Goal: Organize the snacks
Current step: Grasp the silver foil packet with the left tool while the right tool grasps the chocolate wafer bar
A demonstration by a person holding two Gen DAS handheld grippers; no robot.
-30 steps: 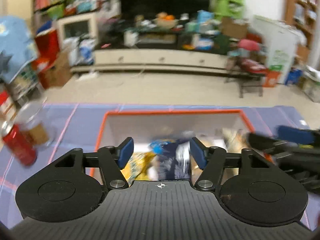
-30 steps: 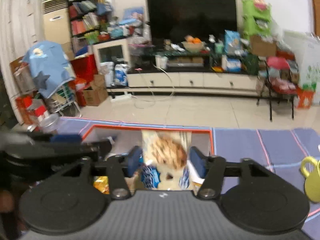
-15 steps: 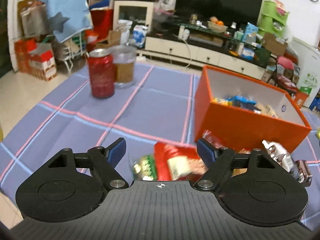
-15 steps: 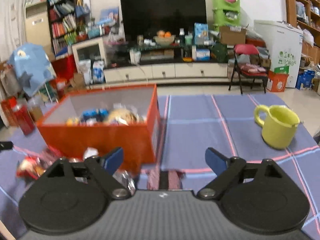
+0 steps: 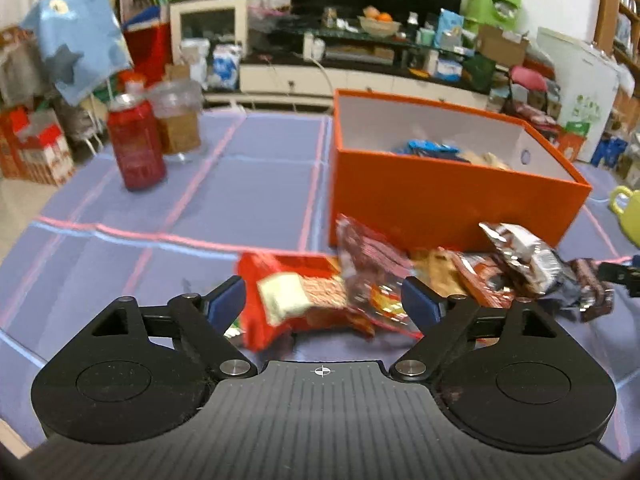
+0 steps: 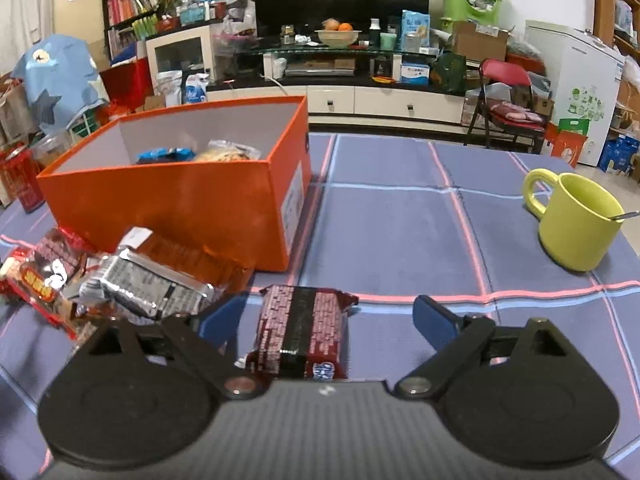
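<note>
An orange box (image 5: 436, 196) (image 6: 176, 204) with a few snack packets inside stands on the blue checked tablecloth. In front of it lies a heap of loose packets. My left gripper (image 5: 322, 304) hovers low over a red packet (image 5: 296, 296); its jaws are opening and the packet lies between them, untouched by the pads. My right gripper (image 6: 334, 316) is also opening, with a dark red packet (image 6: 302, 328) lying flat between its fingers, clear of both pads. A silver packet (image 6: 148, 284) (image 5: 524, 252) rests to the left of it.
A red can (image 5: 136, 140) and a clear jar (image 5: 176, 120) stand at the table's far left. A yellow-green mug (image 6: 576, 220) with a spoon stands at the right. Beyond the table lie bare floor, a TV stand and cluttered shelves.
Both grippers have pulled back from over the box and come down in front of it. Both have spread wider and now straddle packets lying on the cloth.
</note>
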